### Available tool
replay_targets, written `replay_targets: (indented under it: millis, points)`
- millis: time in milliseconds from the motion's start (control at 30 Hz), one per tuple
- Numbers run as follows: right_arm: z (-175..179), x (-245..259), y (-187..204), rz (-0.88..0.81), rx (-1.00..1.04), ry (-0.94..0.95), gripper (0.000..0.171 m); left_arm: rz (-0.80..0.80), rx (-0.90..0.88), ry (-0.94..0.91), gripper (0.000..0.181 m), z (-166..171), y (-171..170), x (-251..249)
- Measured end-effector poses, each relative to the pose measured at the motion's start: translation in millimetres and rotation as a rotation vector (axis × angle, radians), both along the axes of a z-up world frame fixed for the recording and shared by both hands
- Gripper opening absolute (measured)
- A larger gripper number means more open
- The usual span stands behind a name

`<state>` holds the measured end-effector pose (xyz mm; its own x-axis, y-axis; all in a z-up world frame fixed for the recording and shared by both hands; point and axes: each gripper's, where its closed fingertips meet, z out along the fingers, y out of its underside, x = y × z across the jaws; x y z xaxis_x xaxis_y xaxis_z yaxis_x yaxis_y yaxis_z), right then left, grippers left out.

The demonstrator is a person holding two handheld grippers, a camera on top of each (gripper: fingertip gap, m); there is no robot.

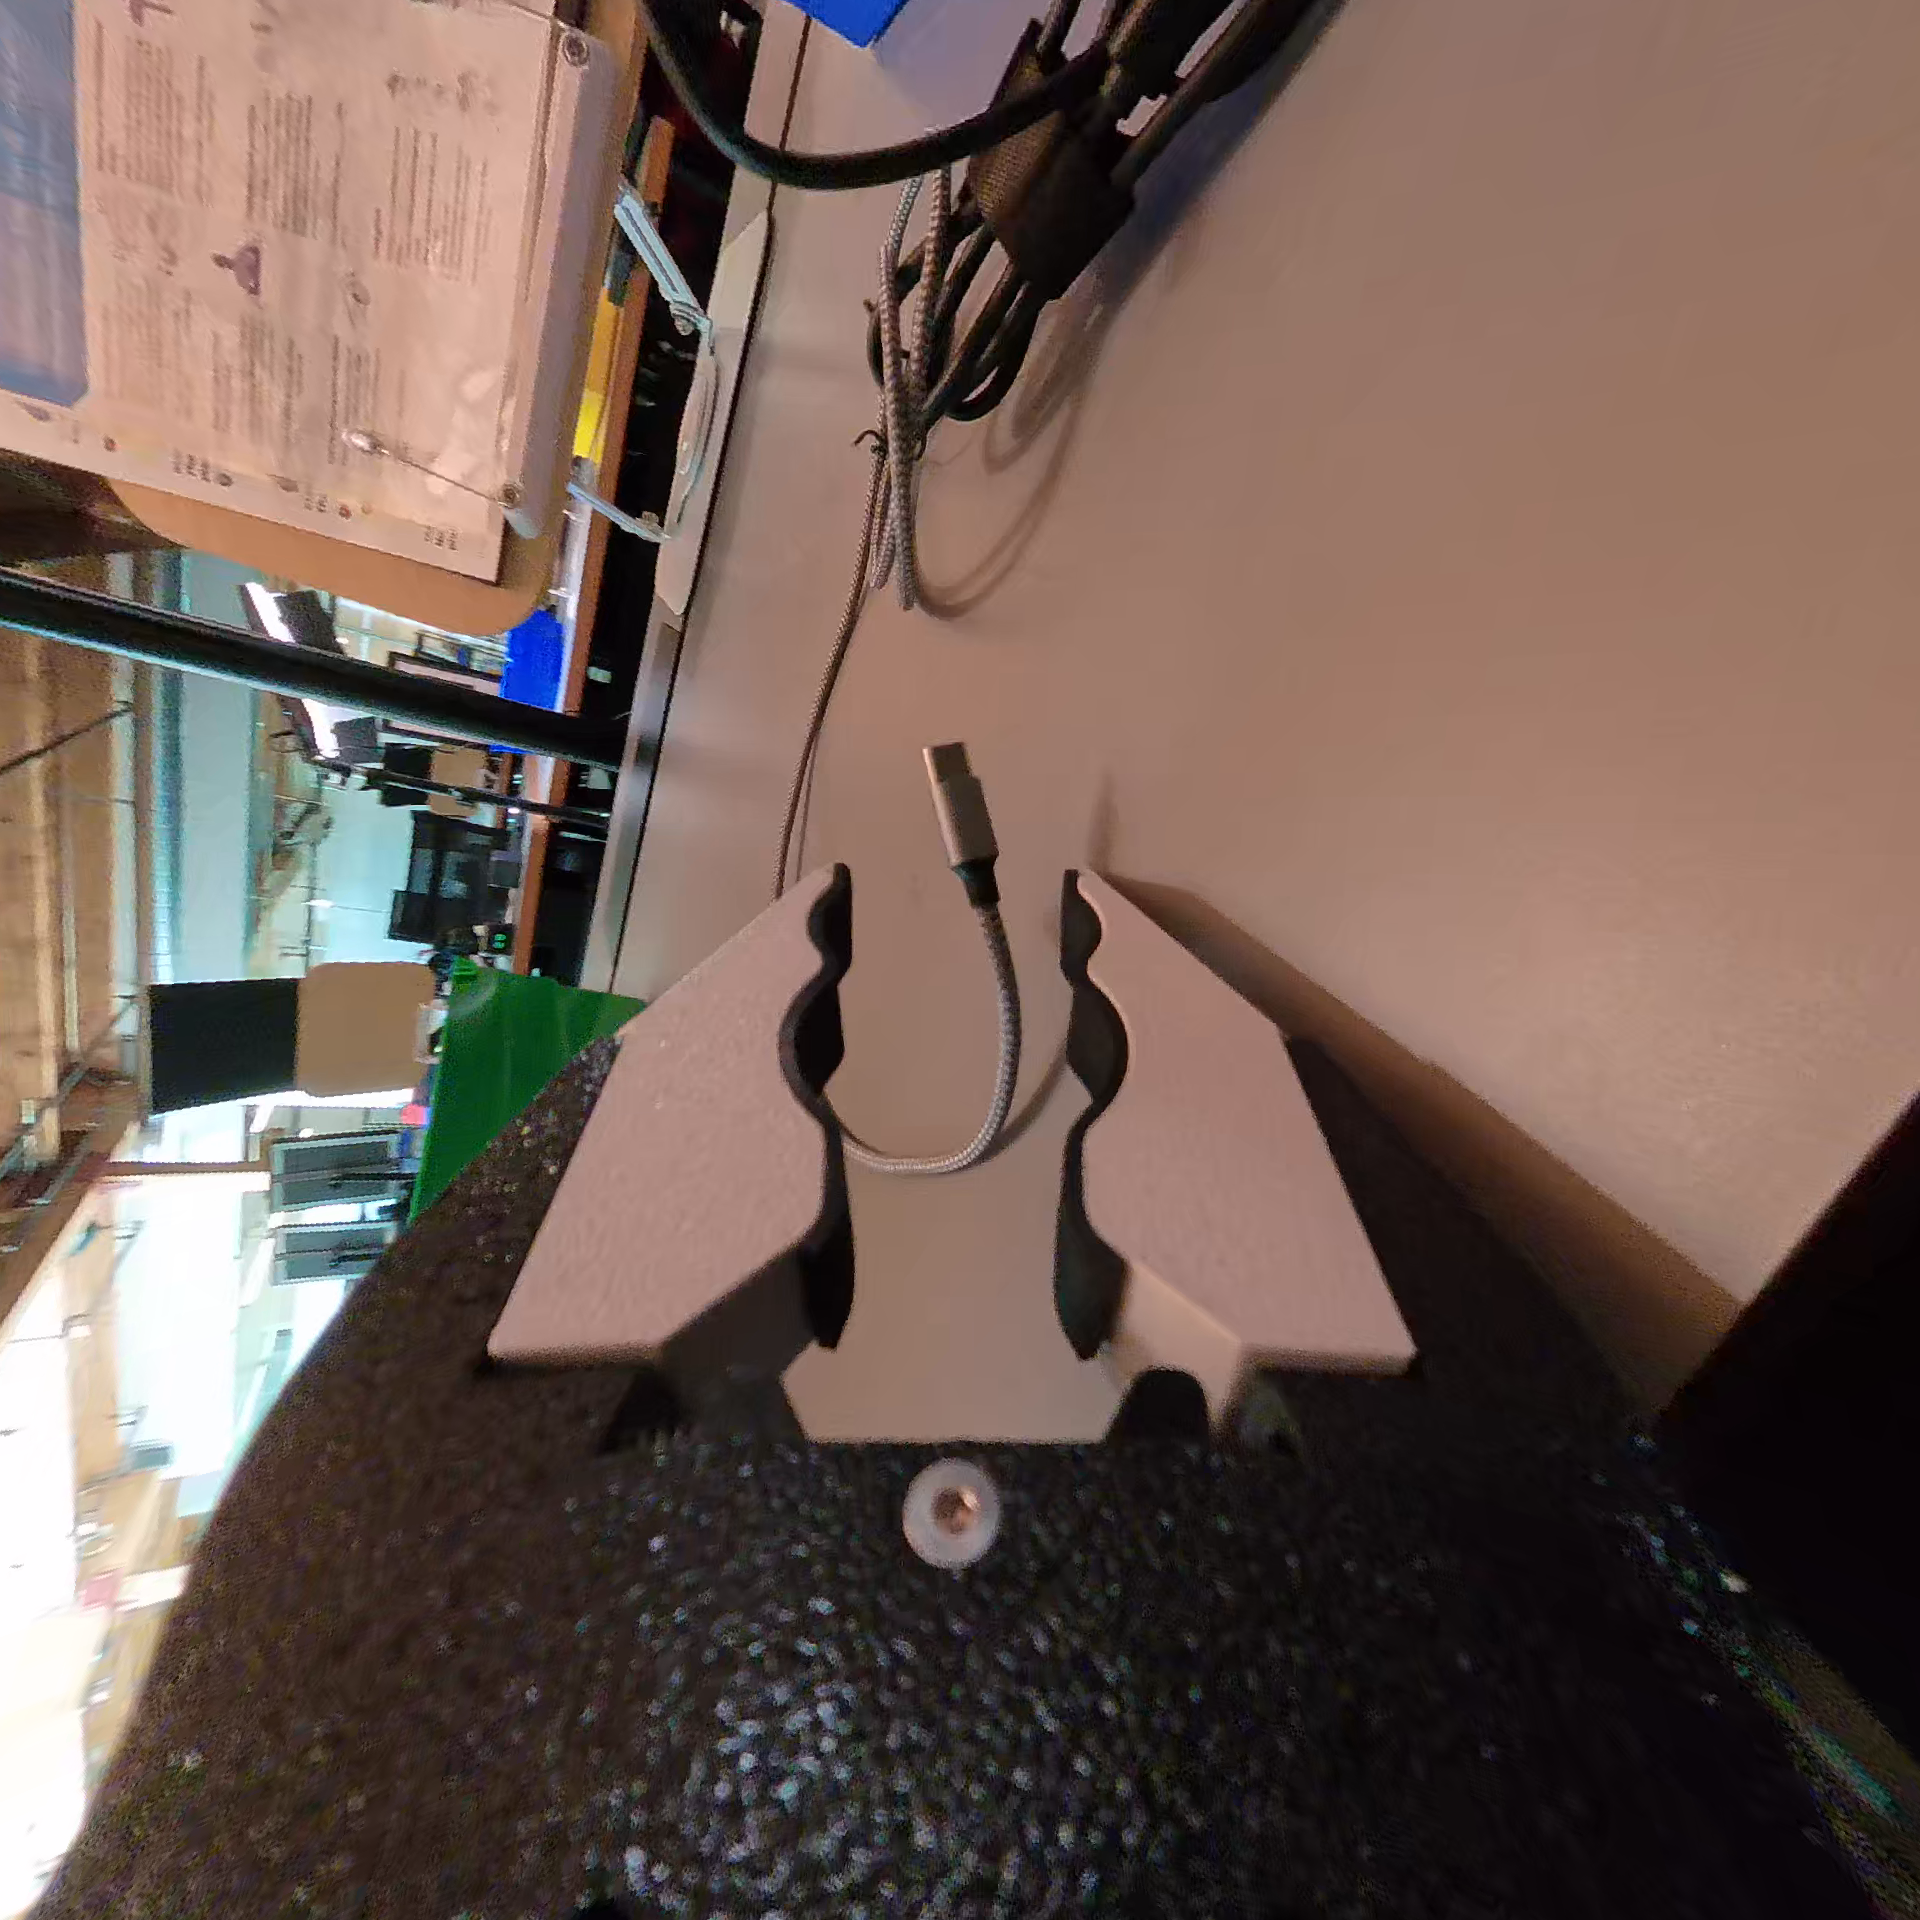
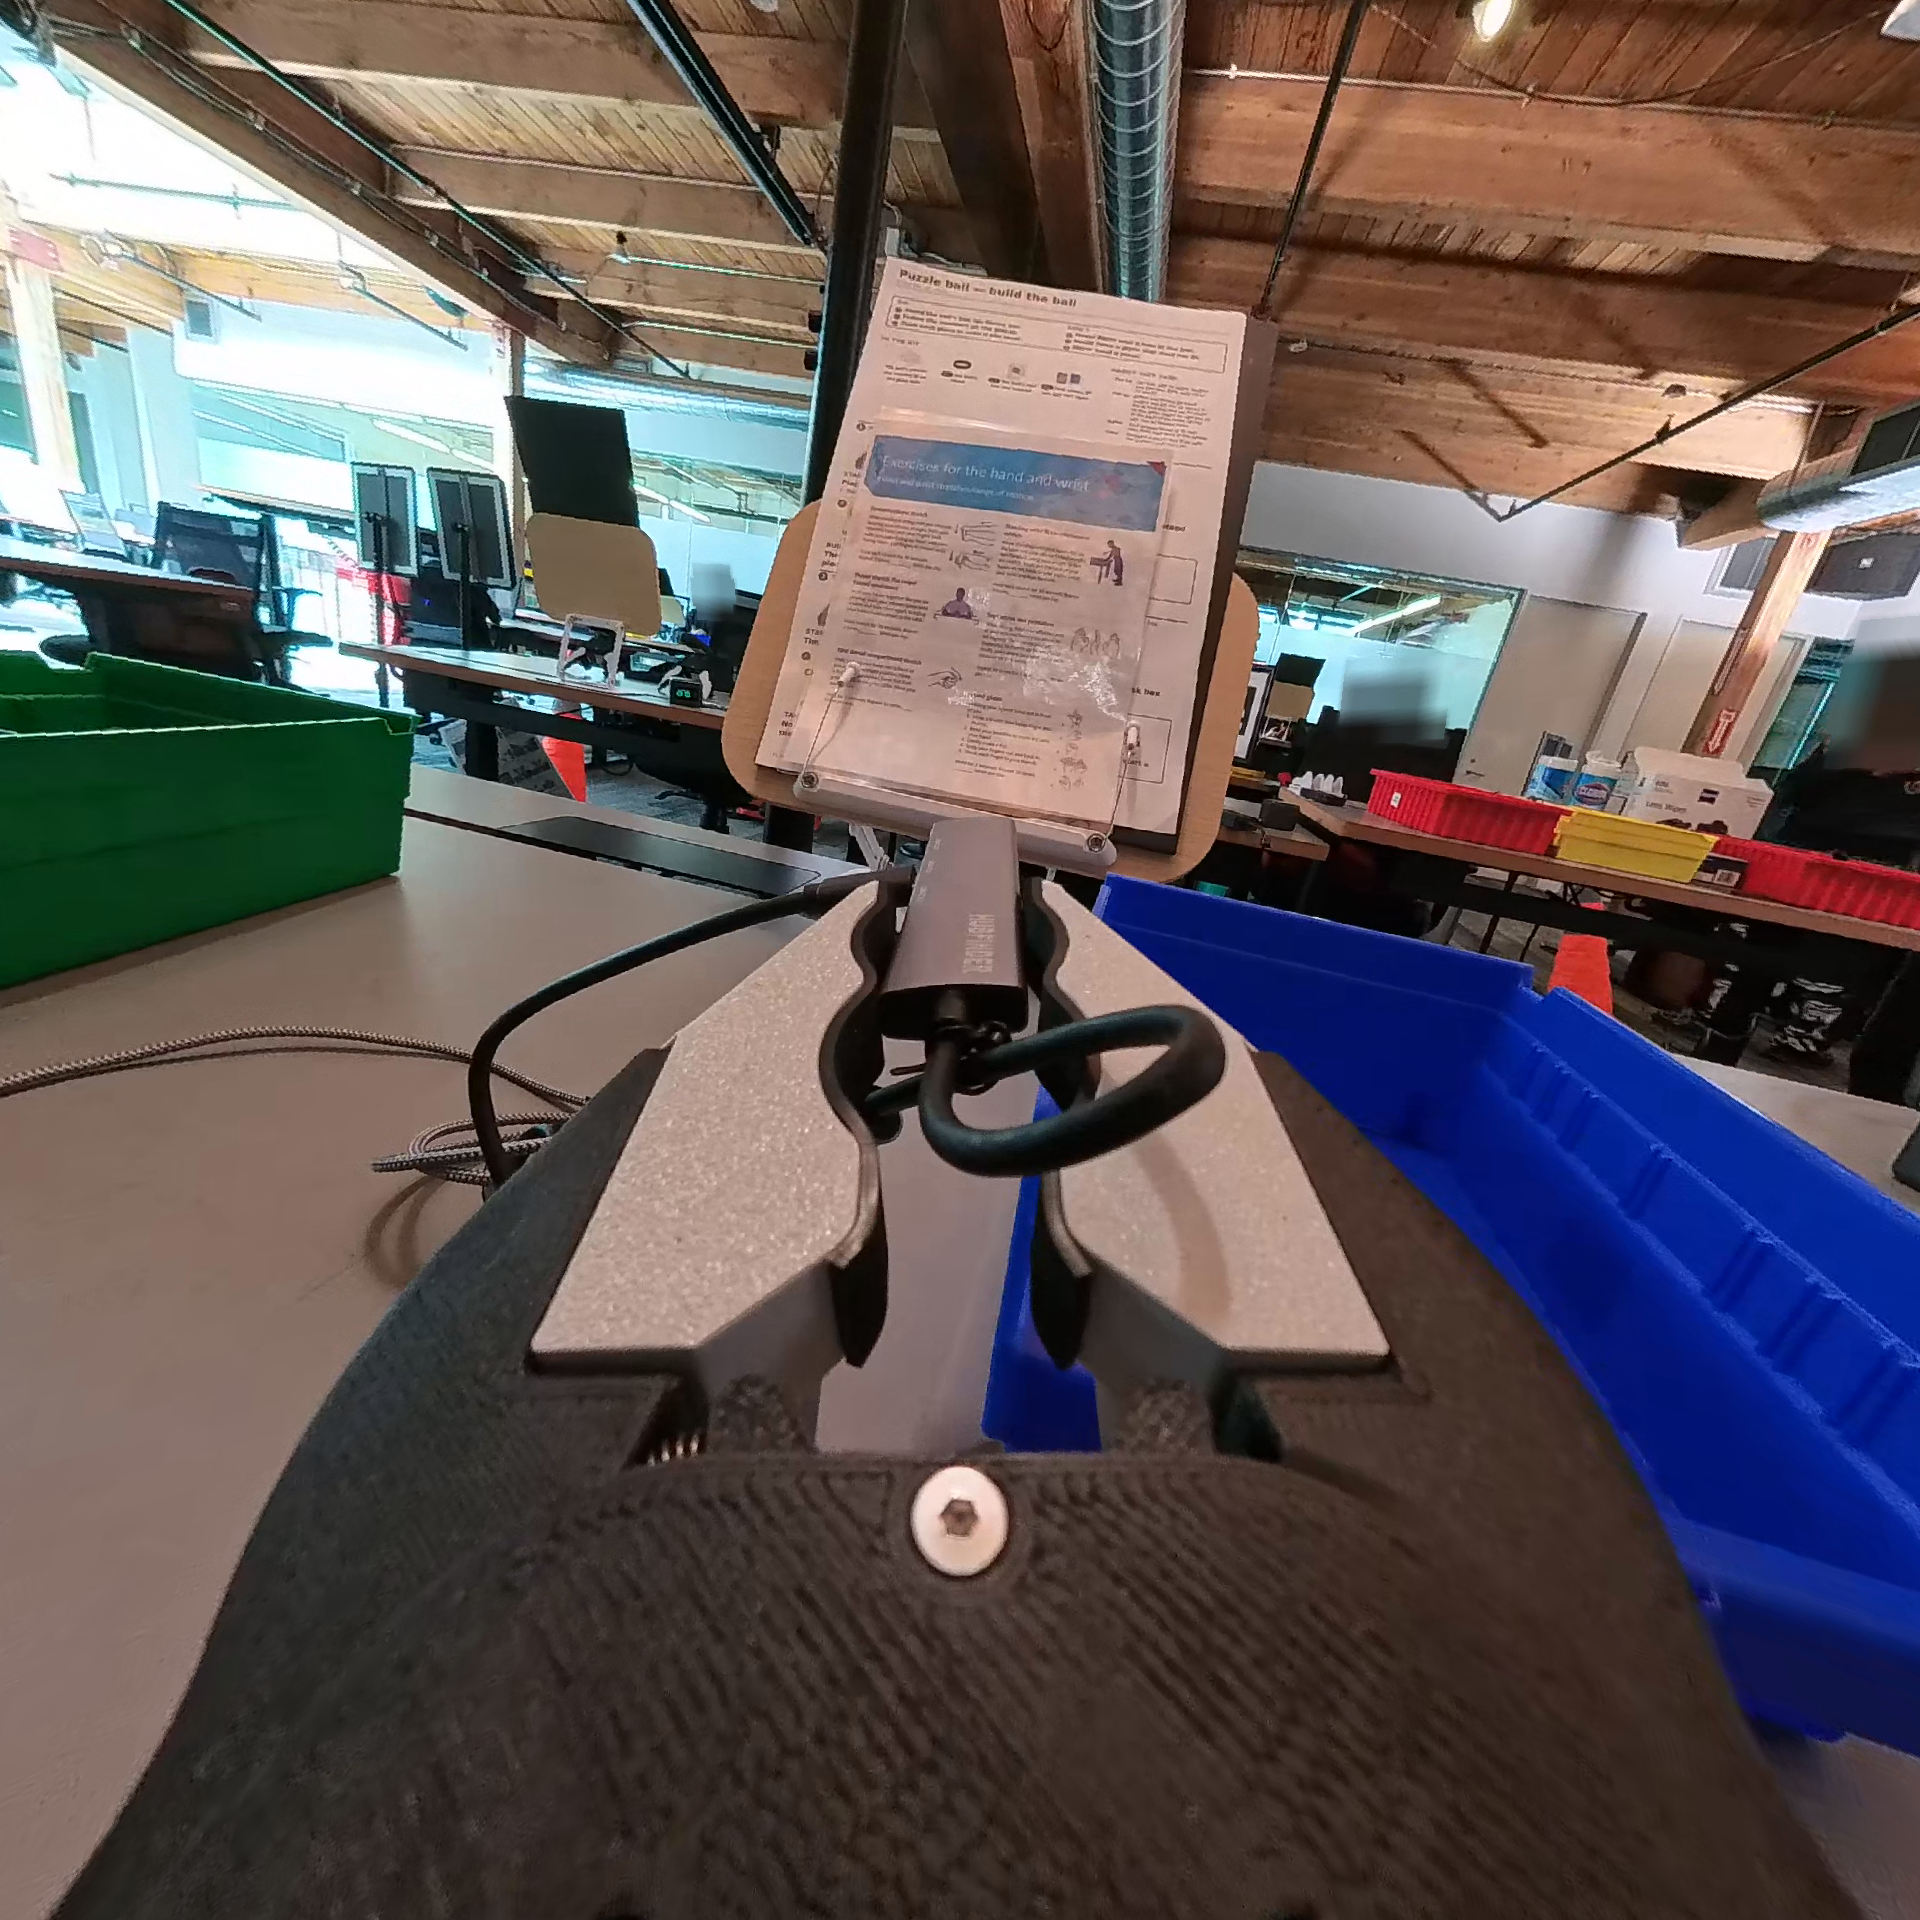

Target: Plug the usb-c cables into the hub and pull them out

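In the left wrist view a grey braided usb-c cable (image 1: pixel 992 1049) lies on the table, its metal plug (image 1: pixel 961 805) just past my fingertips. My left gripper (image 1: pixel 956 883) is open and empty, its fingers either side of the cable without touching it. In the right wrist view my right gripper (image 2: pixel 951 914) is shut on a dark grey hub (image 2: pixel 961 935), held above the table. A black cable (image 2: pixel 1081 1091) loops out of the hub's near end, and another black cable (image 2: pixel 644 945) runs from its left side. The hub and right gripper also show at the top of the left wrist view (image 1: pixel 1060 177).
A blue bin (image 2: pixel 1558 1195) sits right of my right gripper and a green bin (image 2: pixel 187 790) at the far left. A stand with printed sheets (image 2: pixel 1008 613) is behind the hub. More braided and black cables (image 1: pixel 914 343) lie bundled on the table (image 1: pixel 1455 623). My hands' fingertips stand some 25 cm from each other.
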<state>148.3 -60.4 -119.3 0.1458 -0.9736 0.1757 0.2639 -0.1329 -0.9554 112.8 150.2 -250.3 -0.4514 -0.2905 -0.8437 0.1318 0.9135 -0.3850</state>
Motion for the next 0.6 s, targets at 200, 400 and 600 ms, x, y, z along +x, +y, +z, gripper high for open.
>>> replay_targets:
  millis: [200, 400, 600]
  points:
    - [-1, 1, 0, 0.002, 0.001, 0.001, 0.023, 0.038, 0.036, -0.064, 0.029, -1, -4, -1]
    - [0, 1, 0, 0.001, 0.002, -0.002, 0.023, 0.062, 0.028, -0.117, 0.021, 2, -5, 5]
    - [-1, 1, 0, 0.002, 0.005, 0.000, 0.023, 0.034, -0.059, -0.002, 0.007, 14, -2, 8]
